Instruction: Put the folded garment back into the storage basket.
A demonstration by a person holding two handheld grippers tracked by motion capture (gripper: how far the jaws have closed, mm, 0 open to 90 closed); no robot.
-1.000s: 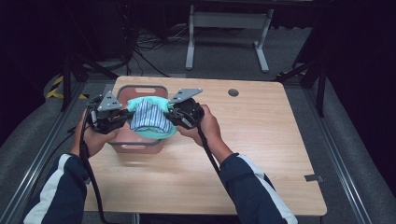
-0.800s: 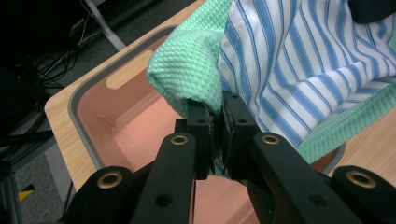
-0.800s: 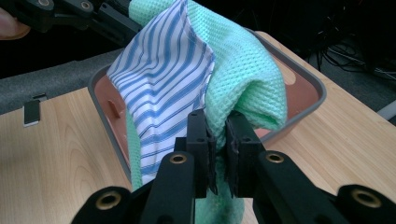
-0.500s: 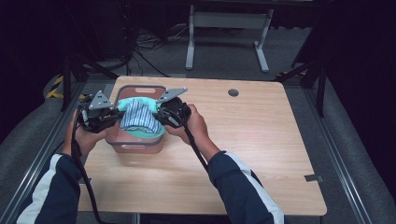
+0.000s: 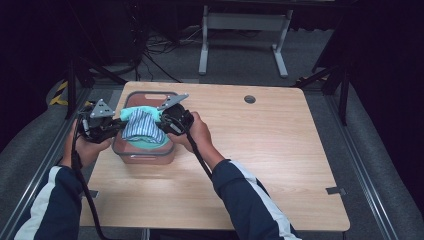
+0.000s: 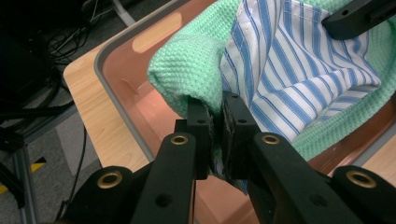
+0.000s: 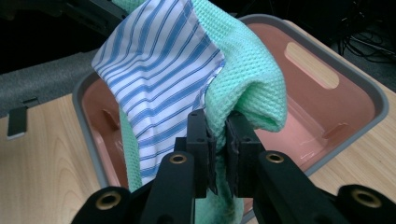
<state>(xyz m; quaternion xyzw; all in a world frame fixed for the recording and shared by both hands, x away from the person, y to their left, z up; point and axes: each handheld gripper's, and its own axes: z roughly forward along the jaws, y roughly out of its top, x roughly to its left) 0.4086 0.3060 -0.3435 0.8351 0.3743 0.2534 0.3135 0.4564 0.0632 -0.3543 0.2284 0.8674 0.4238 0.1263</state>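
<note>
A folded bundle of a mint-green knit cloth (image 5: 145, 142) and a blue-and-white striped cloth (image 5: 141, 126) hangs over a pink bin with a grey rim (image 5: 134, 96) at the table's left. My left gripper (image 5: 119, 125) is shut on the bundle's left edge, where green cloth (image 6: 189, 74) and striped cloth (image 6: 299, 70) meet at its jaws. My right gripper (image 5: 162, 122) is shut on the bundle's right edge, pinching green cloth (image 7: 247, 79) beside striped cloth (image 7: 154, 74). The pink bin (image 7: 327, 126) lies right beneath the bundle.
The wooden table (image 5: 280, 150) has a round cable hole (image 5: 249, 99) at the back. A metal stand (image 5: 245, 22) rests on the floor behind it. Dark rails flank both sides of the table.
Both grippers have carried the cloth bundle leftward and lower, so it now sits over the bin and hangs into it. Both grips stay unchanged.
</note>
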